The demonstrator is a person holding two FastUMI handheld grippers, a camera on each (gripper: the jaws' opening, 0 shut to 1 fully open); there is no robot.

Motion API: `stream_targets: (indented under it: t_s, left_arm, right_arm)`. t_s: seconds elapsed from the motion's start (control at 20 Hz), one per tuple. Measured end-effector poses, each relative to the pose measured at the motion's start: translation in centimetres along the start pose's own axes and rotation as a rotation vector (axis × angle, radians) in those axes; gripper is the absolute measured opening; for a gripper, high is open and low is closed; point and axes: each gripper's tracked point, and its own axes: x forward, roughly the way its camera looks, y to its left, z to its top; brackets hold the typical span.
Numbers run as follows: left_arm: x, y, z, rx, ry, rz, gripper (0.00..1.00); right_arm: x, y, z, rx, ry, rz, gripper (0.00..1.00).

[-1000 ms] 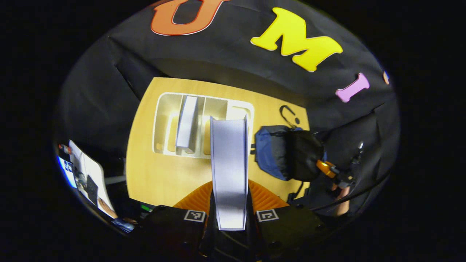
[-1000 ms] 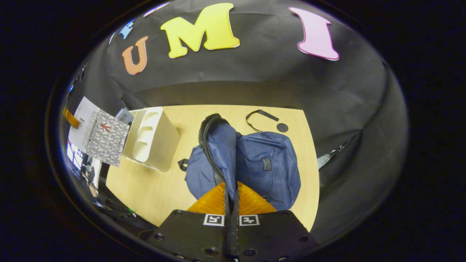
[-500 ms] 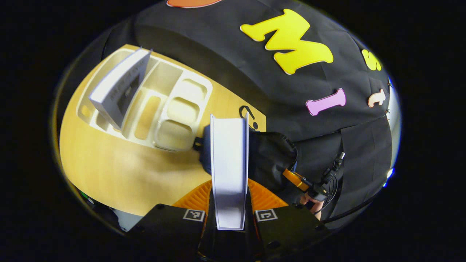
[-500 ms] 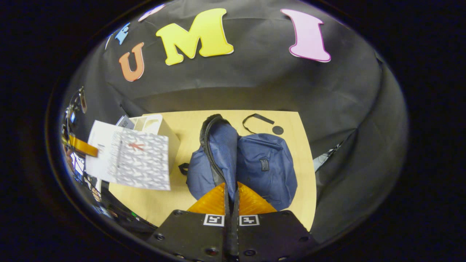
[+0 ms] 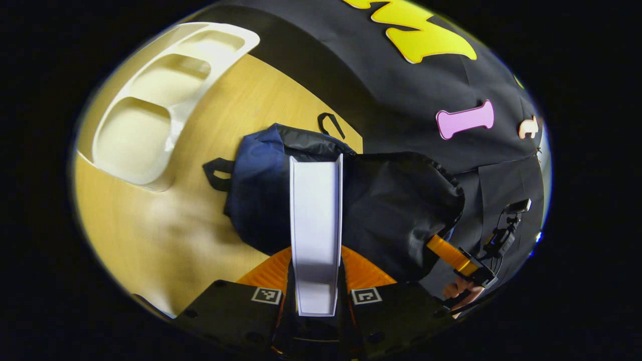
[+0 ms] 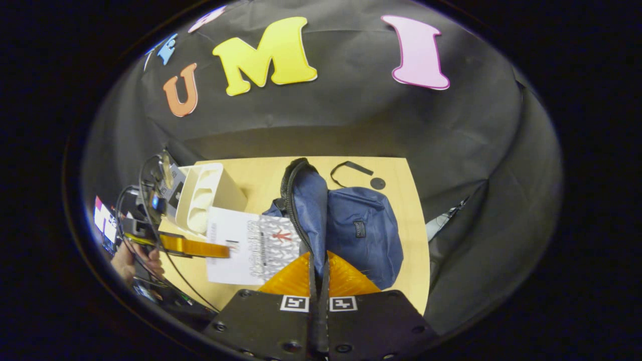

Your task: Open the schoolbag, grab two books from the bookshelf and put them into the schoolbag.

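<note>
Schoolbag [image 6: 361, 225] soft navy fabric, book [image 5: 316, 230] flat, seemingly glossy

On the desk [image 6: 235, 281], taking the schoolbag [image 6: 361, 230] as the landmark, the bookshelf [image 6: 203, 198] stands to its left, near but apart, and a loose strap [image 6: 351, 168] with a small disc [image 6: 377, 183] lies just behind it toward the booth's wall. A book [image 6: 251, 245] hangs over the desk between the bookshelf and the schoolbag, its far edge at the bag's raised open flap [image 6: 303, 200], seemingly just above the opening. In the left gripper view that book [image 5: 316, 230] stands edge-on in front of the schoolbag [image 5: 381, 210], with the bookshelf [image 5: 150, 125] behind and to the left.
</note>
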Motion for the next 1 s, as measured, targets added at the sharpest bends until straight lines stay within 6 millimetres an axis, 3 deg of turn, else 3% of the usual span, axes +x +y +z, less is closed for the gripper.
stream_targets:
  t_s: [0.3, 0.6, 0.75, 0.85, 1.0]
  left_arm:
    - [7.0, -0.2, 0.0, -0.003, 0.031, -0.115, 0.36]
    - [11.9, -0.4, 0.2, 0.013, 0.061, -0.224, 0.36]
    - [12.8, 0.9, 0.1, -0.03, 0.083, -0.213, 0.38]
    - [13.6, 3.4, 0.0, -0.005, 0.085, -0.09, 0.39]
    - [14.2, 5.7, -0.6, 0.025, 0.124, 0.031, 0.66]
  right_arm:
    - [-0.3, -1.0, 0.0, 0.004, -0.004, 0.004, 0.0]
    - [-0.2, -0.7, 0.7, -0.021, -0.008, 0.01, 0.0]
    - [-0.1, -0.4, 0.8, -0.023, -0.004, 0.017, 0.0]
    - [0.4, -0.2, 0.7, -0.025, 0.005, 0.022, 0.0]
    - [0.8, 0.2, 0.5, -0.032, 0.013, 0.03, 0.0]
